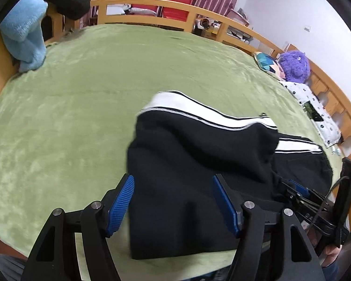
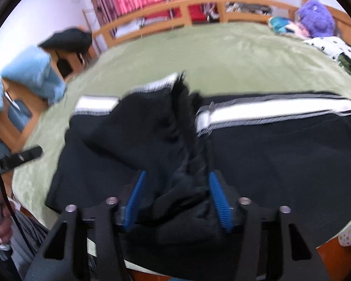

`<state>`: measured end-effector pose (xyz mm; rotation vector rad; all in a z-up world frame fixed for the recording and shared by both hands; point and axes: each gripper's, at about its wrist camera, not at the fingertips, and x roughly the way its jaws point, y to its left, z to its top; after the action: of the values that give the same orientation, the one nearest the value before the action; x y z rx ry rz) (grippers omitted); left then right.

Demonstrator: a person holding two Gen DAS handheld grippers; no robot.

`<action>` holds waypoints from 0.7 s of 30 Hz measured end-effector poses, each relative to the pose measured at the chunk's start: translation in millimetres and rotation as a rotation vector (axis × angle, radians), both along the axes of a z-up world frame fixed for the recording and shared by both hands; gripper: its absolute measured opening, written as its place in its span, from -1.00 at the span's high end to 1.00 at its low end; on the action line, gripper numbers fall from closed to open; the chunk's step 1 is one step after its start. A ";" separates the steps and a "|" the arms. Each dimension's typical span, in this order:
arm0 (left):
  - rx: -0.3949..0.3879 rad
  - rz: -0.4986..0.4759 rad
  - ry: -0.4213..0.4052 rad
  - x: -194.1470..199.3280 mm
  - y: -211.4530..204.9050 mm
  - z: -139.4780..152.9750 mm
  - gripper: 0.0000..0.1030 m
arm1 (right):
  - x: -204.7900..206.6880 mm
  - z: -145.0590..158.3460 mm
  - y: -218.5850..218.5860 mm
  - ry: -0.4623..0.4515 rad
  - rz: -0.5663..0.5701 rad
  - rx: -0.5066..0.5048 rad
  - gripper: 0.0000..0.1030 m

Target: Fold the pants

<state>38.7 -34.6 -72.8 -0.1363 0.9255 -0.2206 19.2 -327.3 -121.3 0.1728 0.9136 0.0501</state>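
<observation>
Black pants [image 1: 187, 164] with a white side stripe [image 1: 199, 110] lie partly folded on the green blanket [image 1: 82, 93]. My left gripper [image 1: 172, 178] hovers over their near part, open, with its blue pads well apart and gripping nothing. My right gripper [image 2: 177, 174] stands open astride a raised ridge of black pants fabric [image 2: 187, 187]. Both blue pad faces still show, and the view is blurred. The pants [image 2: 280, 159] spread to the right with the stripe [image 2: 269, 110] along their far edge. The right gripper [image 1: 297, 190] also shows at the pants' right end in the left wrist view.
A wooden rail [image 1: 152, 2] rings the bed. A blue towel [image 1: 23, 35] and a black garment [image 1: 65, 0] hang on it at the far left. A purple plush [image 1: 294, 65] and a spotted pillow [image 1: 316, 107] lie at the right. A hand [image 2: 2, 230] shows at the lower left.
</observation>
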 end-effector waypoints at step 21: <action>0.107 0.031 -0.019 22.6 19.4 7.0 -0.31 | -44.8 7.8 9.3 -0.030 0.091 -0.130 0.25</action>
<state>61.3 -15.2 -65.8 -0.0496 0.9134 -0.1429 -25.6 -318.0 -113.5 0.0093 0.8912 0.0771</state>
